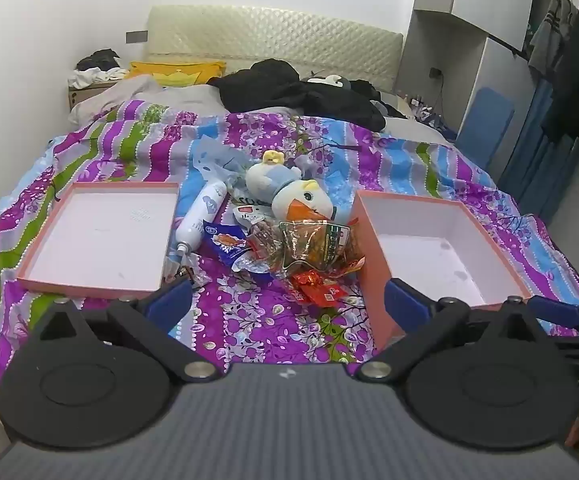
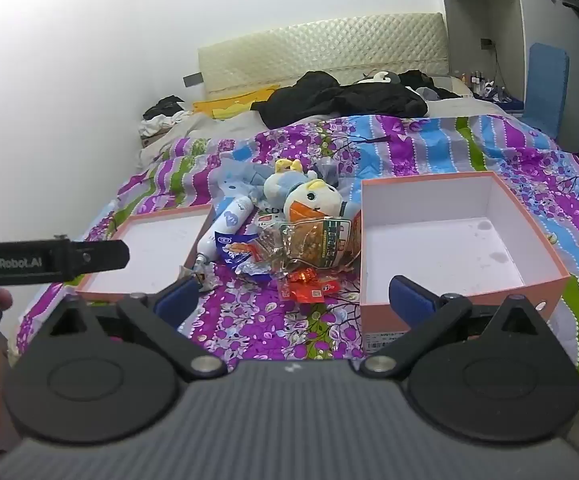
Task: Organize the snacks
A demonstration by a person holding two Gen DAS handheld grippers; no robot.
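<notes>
Both wide open and empty, left hand-held gripper [image 1: 287,300] and right hand-held gripper [image 2: 295,298] risk snagging plush duck [image 1: 289,192] or tearing crinkly snack packets [image 1: 313,244] heaped between boxes.

Open bedspread [image 1: 273,320] lane between shallow lid [image 1: 101,236] and deep box [image 1: 441,248]; farther in, snack packets [image 1: 313,248], plush duck [image 1: 289,192] and white bottle [image 1: 201,216] block passage.

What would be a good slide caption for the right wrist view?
Open right gripper above a floral bedspread, facing a pile of snack packets and a plush duck between two empty pink boxes.
</notes>
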